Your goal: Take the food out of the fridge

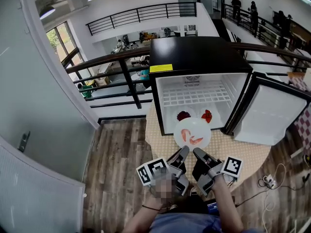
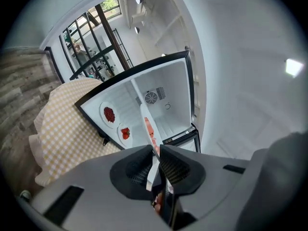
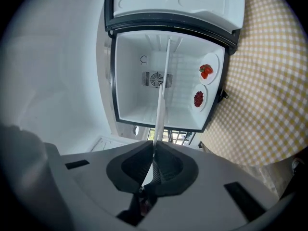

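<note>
A white plate [image 1: 192, 132] with pink shrimp-like food hangs just in front of the open black mini fridge [image 1: 197, 72]. My left gripper [image 1: 183, 151] and right gripper [image 1: 198, 153] are both shut on the plate's near rim. In the left gripper view the plate [image 2: 148, 129] shows edge-on between the pads, and in the right gripper view the plate [image 3: 161, 100] is a thin white line. Two more plates stay on the fridge floor: dark red berries [image 1: 183, 115] and strawberries [image 1: 207, 116].
The fridge stands on a table with a yellow checked cloth [image 1: 243, 152]; its door [image 1: 269, 113] swings open to the right. A wire shelf [image 1: 195, 94] spans the fridge interior. A black railing [image 1: 114, 62] runs behind; cables [image 1: 272, 183] lie on the wood floor at right.
</note>
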